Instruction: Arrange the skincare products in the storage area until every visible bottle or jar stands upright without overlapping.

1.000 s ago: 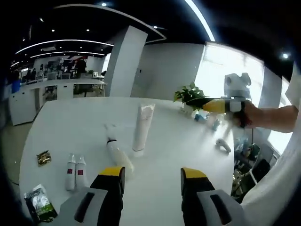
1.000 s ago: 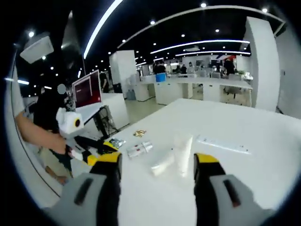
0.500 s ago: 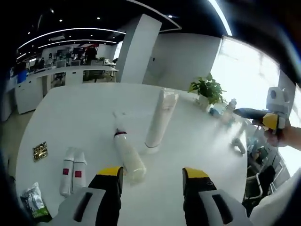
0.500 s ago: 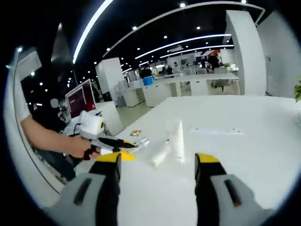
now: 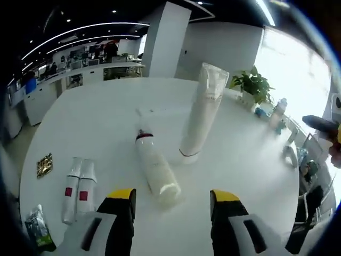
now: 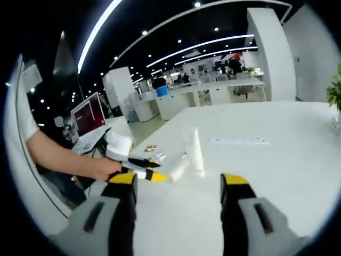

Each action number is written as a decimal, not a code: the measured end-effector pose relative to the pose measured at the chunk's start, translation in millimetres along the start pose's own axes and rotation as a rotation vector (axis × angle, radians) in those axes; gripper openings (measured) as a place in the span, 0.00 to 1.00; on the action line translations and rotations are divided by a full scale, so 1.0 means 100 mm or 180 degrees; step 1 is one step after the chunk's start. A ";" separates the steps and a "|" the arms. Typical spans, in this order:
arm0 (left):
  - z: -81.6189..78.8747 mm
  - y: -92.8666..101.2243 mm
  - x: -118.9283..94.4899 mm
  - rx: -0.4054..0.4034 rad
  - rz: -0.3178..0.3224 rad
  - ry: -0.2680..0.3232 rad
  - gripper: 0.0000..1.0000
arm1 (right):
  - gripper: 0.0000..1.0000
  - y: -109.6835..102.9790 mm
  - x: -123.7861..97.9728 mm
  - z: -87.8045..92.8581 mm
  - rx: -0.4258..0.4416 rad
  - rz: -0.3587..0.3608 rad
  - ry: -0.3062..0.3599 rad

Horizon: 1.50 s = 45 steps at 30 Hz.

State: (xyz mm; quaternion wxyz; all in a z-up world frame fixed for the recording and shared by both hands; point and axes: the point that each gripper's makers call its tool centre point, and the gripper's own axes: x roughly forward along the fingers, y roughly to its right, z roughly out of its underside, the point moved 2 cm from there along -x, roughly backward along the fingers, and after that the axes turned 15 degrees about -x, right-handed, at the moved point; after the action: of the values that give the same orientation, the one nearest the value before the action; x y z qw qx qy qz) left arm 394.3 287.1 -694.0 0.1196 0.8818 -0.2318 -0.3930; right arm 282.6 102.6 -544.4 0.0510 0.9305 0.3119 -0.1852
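White bottle (image 5: 156, 170) lies just ahead of left gripper (image 5: 170, 200), jaws apart.

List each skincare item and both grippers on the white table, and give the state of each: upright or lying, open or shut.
Tall white squeeze tube: upright on its cap.
White bottle with dark collar: lying on its side, between the left gripper's jaws.
Two small white tubes with red labels: lying side by side.
Left gripper: open, holding nothing.
Right gripper: open, holding nothing.
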 end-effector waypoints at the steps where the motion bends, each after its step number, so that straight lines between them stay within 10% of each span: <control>1: 0.01 -0.04 0.04 -0.0032 -0.0060 -0.0032 0.58 | 0.65 0.00 -0.02 0.04 0.0023 -0.0023 -0.0018; 23: -0.04 -0.12 0.64 -0.0143 -0.0587 -0.0155 0.40 | 0.64 0.06 -0.28 0.37 -0.0028 -0.0252 -0.0419; 34: 0.06 -0.26 0.45 -0.0020 -0.0827 -0.0268 0.32 | 0.62 -0.01 -0.20 0.39 -0.0050 -0.0421 -0.0459; 45: 0.33 -0.37 0.10 -0.0163 -0.0604 -0.0401 0.30 | 0.60 -0.29 0.06 0.34 -0.0072 -0.0676 -0.0406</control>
State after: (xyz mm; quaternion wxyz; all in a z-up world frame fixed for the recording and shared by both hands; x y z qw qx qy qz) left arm 386.9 313.1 -736.4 0.0897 0.8700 -0.1442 -0.4629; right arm 259.2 122.0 -578.0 0.0614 0.8779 0.4069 -0.2449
